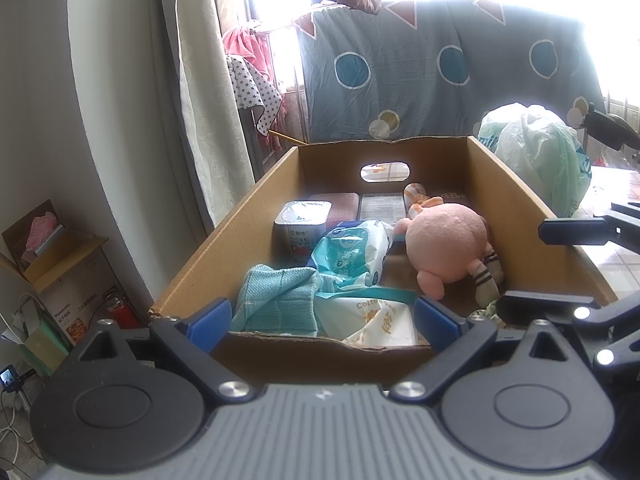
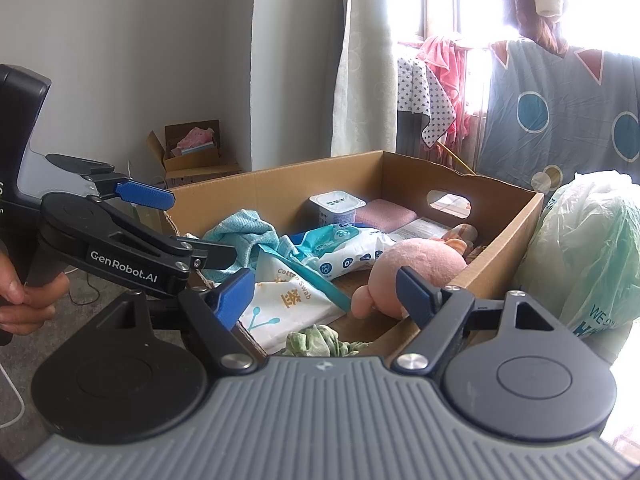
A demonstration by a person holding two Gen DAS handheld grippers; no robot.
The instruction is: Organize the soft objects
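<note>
At the near edge of the cardboard box (image 1: pixel 256 208), the left hand-held gripper (image 1: pixel 324 322) hangs with its blue pads spread wide and nothing between them, framing the teal knit cloth (image 1: pixel 276 292) and the cotton swab packet (image 1: pixel 380 320) just beyond. The right hand-held gripper (image 2: pixel 328 296) sits released too, jaws apart and empty, at the box's near right corner with the pink plush toy (image 2: pixel 408 268) lying just past its fingertips. Both point slightly down into the box, which looks like a pause to choose the next item.

Inside, the soft things are heaped rather than sorted: the teal cloth is bunched against the near left wall, a wet-wipes pack (image 1: pixel 352 256) leans on it, the plush lies on its side against the right wall, and a crumpled green fabric (image 2: pixel 320 340) sits in the near corner. A yogurt cup (image 1: pixel 302 228) and a pink sponge (image 2: pixel 384 214) stand toward the far wall. Outside the box to the right rests a pale plastic bag (image 2: pixel 588 248).
</note>
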